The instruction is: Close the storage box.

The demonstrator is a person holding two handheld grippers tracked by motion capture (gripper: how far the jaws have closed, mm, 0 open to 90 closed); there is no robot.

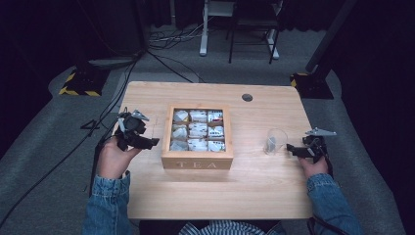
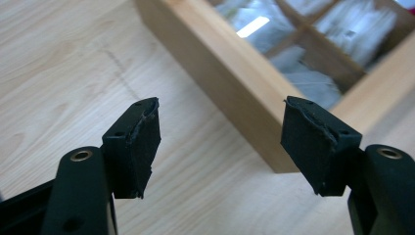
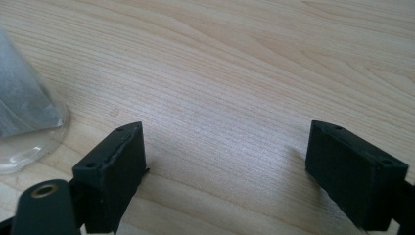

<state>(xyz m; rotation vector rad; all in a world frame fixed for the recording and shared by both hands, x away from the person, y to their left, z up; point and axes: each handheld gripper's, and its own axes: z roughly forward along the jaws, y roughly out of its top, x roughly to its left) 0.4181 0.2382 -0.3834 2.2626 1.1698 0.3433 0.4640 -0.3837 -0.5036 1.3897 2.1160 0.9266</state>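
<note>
Tea box (image 1: 197, 159) contents blur behind its glass lid; left claw (image 1: 155, 142) and right claw (image 1: 289, 148) both gape empty.

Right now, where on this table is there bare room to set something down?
Free: the wide strip of table in front of the tea box, the band behind it up to the round hole, and the gap between the box and the glass. Crowded: both side edges, where the left gripper and right gripper sit.

Two black pads of the right claw (image 3: 225, 176) rise from the bottom of the frame, standing wide apart with only bare pale wooden desk (image 3: 244, 73) between them. At the left edge sits a clear glass (image 3: 29, 127), holding something grey.
</note>
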